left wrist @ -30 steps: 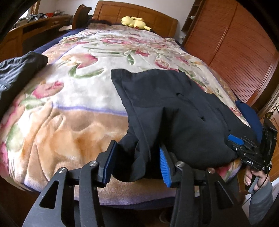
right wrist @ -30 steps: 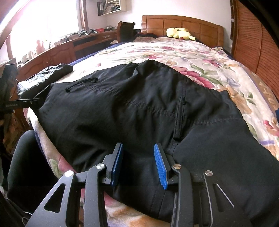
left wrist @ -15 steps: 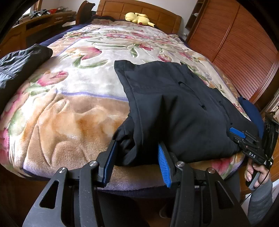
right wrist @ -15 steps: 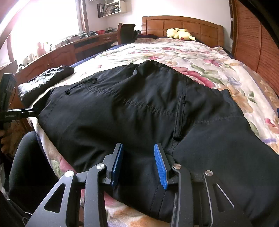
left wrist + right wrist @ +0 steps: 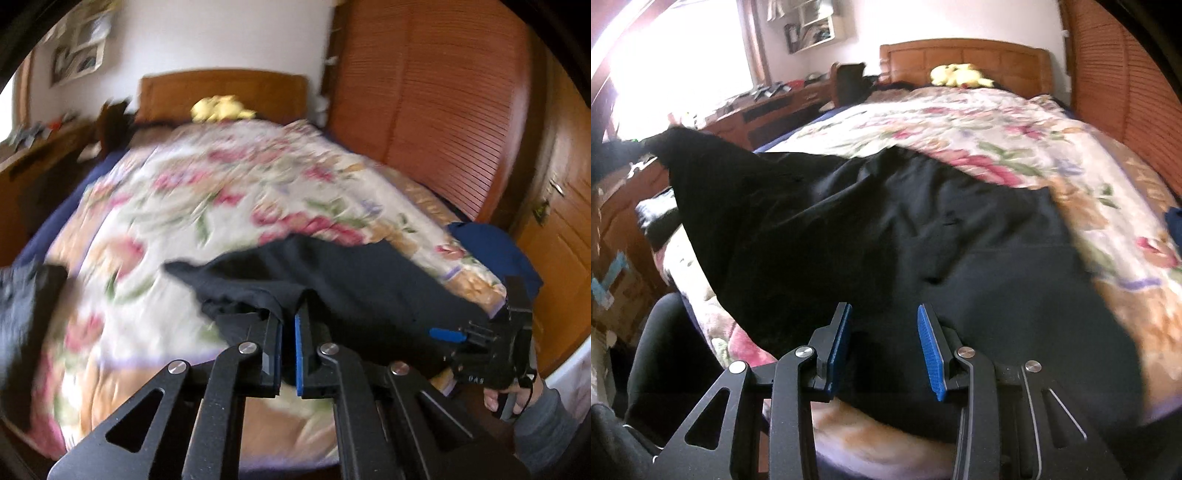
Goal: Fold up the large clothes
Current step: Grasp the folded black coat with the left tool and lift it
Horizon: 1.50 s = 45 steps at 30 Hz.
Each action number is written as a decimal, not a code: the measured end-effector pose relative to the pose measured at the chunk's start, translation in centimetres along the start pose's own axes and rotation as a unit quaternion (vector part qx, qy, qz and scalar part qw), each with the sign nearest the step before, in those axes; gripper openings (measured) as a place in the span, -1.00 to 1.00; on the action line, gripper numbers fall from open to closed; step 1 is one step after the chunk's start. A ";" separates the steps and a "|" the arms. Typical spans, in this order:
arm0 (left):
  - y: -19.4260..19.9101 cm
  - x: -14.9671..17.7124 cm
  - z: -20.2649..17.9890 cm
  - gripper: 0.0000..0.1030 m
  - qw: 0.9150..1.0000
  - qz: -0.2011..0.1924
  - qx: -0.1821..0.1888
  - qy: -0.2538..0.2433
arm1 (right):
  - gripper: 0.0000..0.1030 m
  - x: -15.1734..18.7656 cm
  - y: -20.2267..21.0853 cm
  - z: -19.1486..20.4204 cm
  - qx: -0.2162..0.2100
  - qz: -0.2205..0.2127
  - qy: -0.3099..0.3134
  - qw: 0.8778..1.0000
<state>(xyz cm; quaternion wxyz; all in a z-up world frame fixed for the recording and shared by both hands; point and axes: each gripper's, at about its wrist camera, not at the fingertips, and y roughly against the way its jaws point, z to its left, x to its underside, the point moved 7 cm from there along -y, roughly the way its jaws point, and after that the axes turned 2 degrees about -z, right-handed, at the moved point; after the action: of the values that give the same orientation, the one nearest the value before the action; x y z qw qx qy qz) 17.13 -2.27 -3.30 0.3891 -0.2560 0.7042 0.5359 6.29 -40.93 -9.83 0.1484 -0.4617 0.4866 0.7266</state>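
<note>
Right now the left gripper (image 5: 288, 325) is pinching a bunched fold of the black garment (image 5: 362, 280), its two blue-faced fingers pressed nearly together with the cloth caught between them and lifted off the bed. From that pinch the fabric is draping down and away, a loose flap trailing off to the left over the floral blanket (image 5: 221, 192). In the right wrist view the same lifted corner is standing up as a dark peak at the far left, with the rest of the black garment (image 5: 923, 240) spreading across the near end of the floral blanket (image 5: 997, 122).

The right gripper (image 5: 884, 350) is sitting at the near edge of the garment with its fingers spread wide, cloth lying beneath and between them but nothing clamped. From the left wrist view that right gripper (image 5: 491, 350) is showing at the lower right, a hand wrapped around its handle.

Further out, a yellow plush toy (image 5: 956, 75) is lying against the wooden headboard (image 5: 964, 59), a slatted wardrobe (image 5: 443, 110) is standing along the right side, and another dark piece of clothing (image 5: 22, 314) is lying at the left edge of the bed. Both views are blurring a good deal.
</note>
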 end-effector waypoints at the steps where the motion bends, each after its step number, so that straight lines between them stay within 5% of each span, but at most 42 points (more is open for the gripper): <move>1: -0.6 -1.1 -1.5 -0.91 1.000 -0.003 0.012 -0.013 | -0.26 0.1 0.9 -0.9 0.007 -0.005 -0.006 1.000; 9: -6.7 -4.7 -13.1 -0.92 0.992 0.015 0.078 -0.094 | -0.26 2.2 6.6 -7.4 0.061 -0.030 -0.049 0.996; 18: -13.9 -1.5 -22.1 -0.93 0.980 0.084 0.142 -0.114 | -0.26 5.2 11.4 -11.7 0.101 -0.038 -0.081 0.991; 23: -15.8 1.2 -22.9 -0.93 0.978 0.111 0.150 -0.096 | -0.26 5.9 13.2 -12.2 0.113 -0.034 -0.088 0.989; 33: -14.4 1.3 -22.8 -0.90 0.984 0.086 0.128 -0.094 | -0.26 4.6 14.2 -12.6 0.108 -0.043 -0.074 0.990; 45: -7.4 -0.6 -17.9 -0.37 0.988 0.034 0.128 -0.085 | -0.26 0.9 10.8 -10.5 0.084 -0.068 -0.060 0.992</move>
<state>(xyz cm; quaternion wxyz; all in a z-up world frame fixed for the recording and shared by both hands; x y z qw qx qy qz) 18.29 -21.56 -4.70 0.4588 -0.1334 0.7393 0.4745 4.12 -55.23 -5.43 0.2645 -0.4350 0.5033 0.6982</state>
